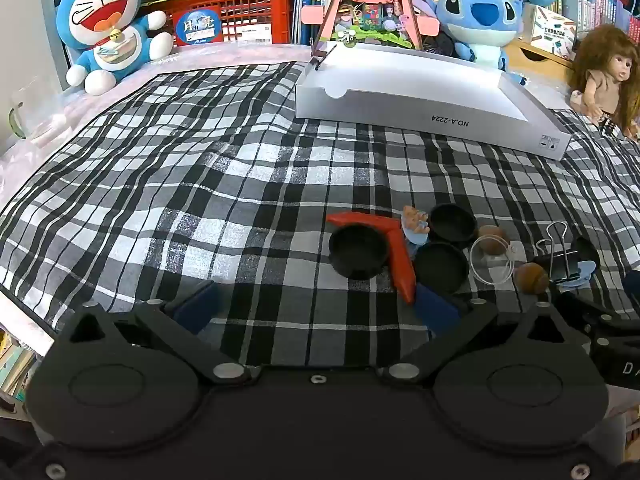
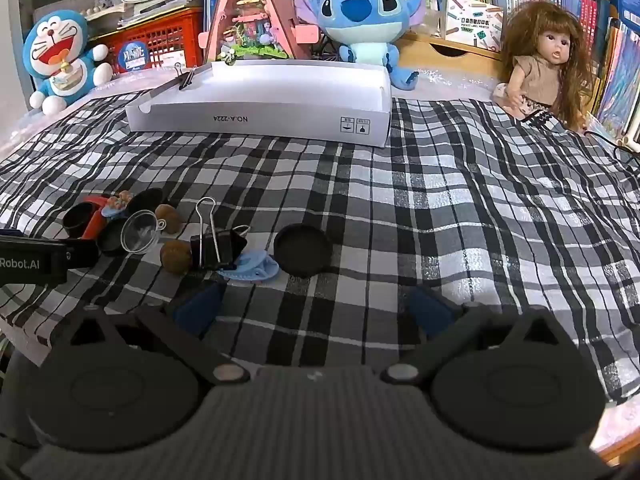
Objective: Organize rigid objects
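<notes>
Both of your tools are spread wide with nothing between the blue pads. Your left tool [image 1: 316,304] hangs over the checked cloth [image 1: 160,184] on the counter, just short of a cluster of small things. In it, a bent red piece [image 1: 394,248] lies flat, one arm running leftward, the other pointing toward you. Black round lids [image 1: 360,250] sit around it, with a clear little funnel [image 1: 491,261] and two brown nuts [image 1: 531,278] to the right. Your right tool [image 2: 316,306] faces a lone black lid [image 2: 303,249]. Only this view shows clearly the black binder clip [image 2: 216,246], its wire handle pointing away from you, resting on a pale blue clip [image 2: 252,268]. The white box [image 2: 264,104] sits farther back, long side facing you.
</notes>
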{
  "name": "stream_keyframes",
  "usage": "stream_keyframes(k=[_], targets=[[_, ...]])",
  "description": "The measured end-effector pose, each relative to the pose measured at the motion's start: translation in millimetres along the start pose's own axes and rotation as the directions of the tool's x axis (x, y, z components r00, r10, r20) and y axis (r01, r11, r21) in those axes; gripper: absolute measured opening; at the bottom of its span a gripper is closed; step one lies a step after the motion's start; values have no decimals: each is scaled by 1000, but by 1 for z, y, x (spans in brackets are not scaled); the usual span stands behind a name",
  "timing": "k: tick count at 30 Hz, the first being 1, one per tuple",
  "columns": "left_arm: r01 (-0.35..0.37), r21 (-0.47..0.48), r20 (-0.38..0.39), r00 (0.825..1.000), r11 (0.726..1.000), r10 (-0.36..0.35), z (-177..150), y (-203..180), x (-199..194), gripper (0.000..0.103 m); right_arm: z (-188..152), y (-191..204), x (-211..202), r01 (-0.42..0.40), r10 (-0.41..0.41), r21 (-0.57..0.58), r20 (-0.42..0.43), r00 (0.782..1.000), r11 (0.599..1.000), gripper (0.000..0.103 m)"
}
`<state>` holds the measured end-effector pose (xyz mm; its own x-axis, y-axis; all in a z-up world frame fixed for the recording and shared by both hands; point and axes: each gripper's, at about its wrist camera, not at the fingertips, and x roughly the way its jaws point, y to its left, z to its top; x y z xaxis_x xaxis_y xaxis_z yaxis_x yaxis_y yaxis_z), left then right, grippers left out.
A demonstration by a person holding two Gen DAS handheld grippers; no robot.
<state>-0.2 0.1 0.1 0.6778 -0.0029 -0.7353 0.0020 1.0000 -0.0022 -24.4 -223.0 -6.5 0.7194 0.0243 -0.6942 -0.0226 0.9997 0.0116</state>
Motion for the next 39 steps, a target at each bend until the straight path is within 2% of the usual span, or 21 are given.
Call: stream_keyframes(k=[39], targets=[[-2, 1, -12, 1000, 1000, 2, 0, 0, 0, 103, 0, 0, -1, 3, -3, -2, -7, 1000, 1000, 103]])
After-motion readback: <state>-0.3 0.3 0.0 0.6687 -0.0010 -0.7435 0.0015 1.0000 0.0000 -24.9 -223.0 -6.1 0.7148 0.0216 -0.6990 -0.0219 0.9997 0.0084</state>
